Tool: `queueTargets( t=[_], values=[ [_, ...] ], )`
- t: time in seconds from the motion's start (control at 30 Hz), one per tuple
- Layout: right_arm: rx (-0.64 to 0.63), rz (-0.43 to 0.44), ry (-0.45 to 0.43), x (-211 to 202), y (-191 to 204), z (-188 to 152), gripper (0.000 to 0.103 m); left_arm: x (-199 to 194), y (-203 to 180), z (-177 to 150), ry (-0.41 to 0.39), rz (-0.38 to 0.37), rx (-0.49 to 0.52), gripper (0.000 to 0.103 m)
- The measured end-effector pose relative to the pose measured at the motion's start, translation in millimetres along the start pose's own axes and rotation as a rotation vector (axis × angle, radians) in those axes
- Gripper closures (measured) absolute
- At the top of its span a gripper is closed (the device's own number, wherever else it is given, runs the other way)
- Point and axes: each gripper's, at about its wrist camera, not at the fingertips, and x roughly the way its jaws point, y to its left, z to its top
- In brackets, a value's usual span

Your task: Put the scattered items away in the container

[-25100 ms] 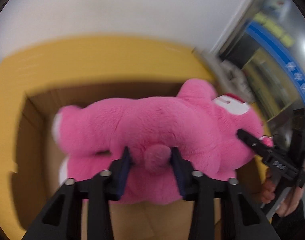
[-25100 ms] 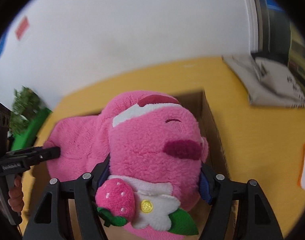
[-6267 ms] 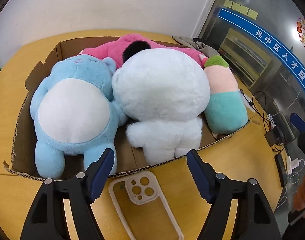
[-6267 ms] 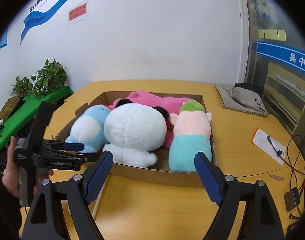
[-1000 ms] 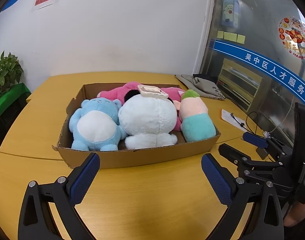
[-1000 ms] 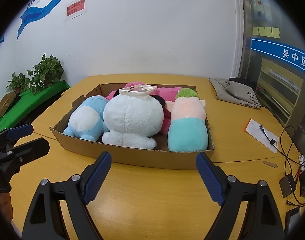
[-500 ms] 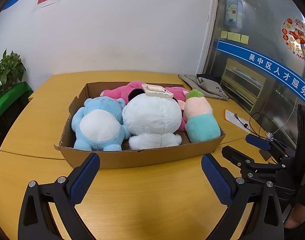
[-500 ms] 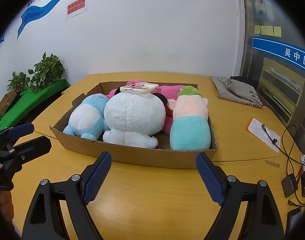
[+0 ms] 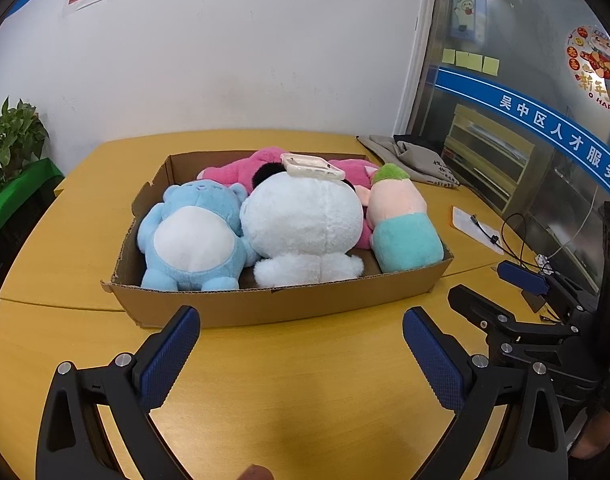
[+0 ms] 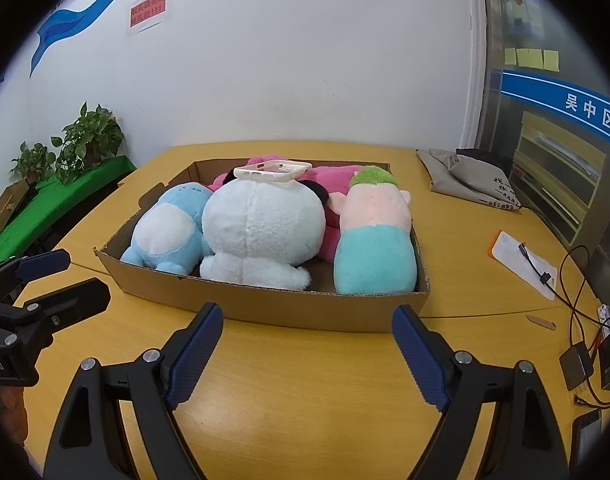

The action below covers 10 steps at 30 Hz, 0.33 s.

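- Cardboard box (image 9: pixel 281 304): shallow, open-topped, resting on the yellow surface (image 9: pixel 305 392); near wall faces both cameras.
- Blue plush (image 9: pixel 193 240): lies in the left part of the box, white belly up, feet toward the near wall, touching the white plush beside it.
- White plush (image 9: pixel 301 228): in the middle of the box, largest item, rising above the box rim; black ears show behind it.
- Phone case (image 9: pixel 311 166): pale, with camera cut-outs, lying flat on top of the white plush, inside the box outline.
- Pink plush (image 9: pixel 233 168): at the back of the box, mostly hidden behind the white plush.
- Green-topped plush (image 9: pixel 401 220): peach and teal body, lies along the right side of the box, touching the right wall.
- Left gripper (image 9: pixel 301 344): over bare surface just in front of the box; blue-padded fingers (image 9: pixel 169 356) spread wide, nothing between them.
- Right gripper (image 10: pixel 307 338): likewise in front of the box, fingers (image 10: pixel 195 348) spread wide and holding nothing; apart from the box.
- Grey cloth bag (image 10: pixel 469 180): on the surface, right of the box, well apart.
- White card with orange edge (image 10: pixel 521 264) and black cables (image 10: pixel 577 300): on the surface at right.
- Potted plants (image 10: pixel 89 140): on a green ledge at left, beyond the surface.
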Motion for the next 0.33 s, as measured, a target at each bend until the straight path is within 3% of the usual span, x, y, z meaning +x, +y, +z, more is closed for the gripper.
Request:
queueTargets(
  t=[0.33],
  values=[
    [-0.005, -0.003, -0.007, -1, -2, 0, 0.016, 0, -12, -2, 0.012, -0.01, 0.024, 0.0]
  ],
)
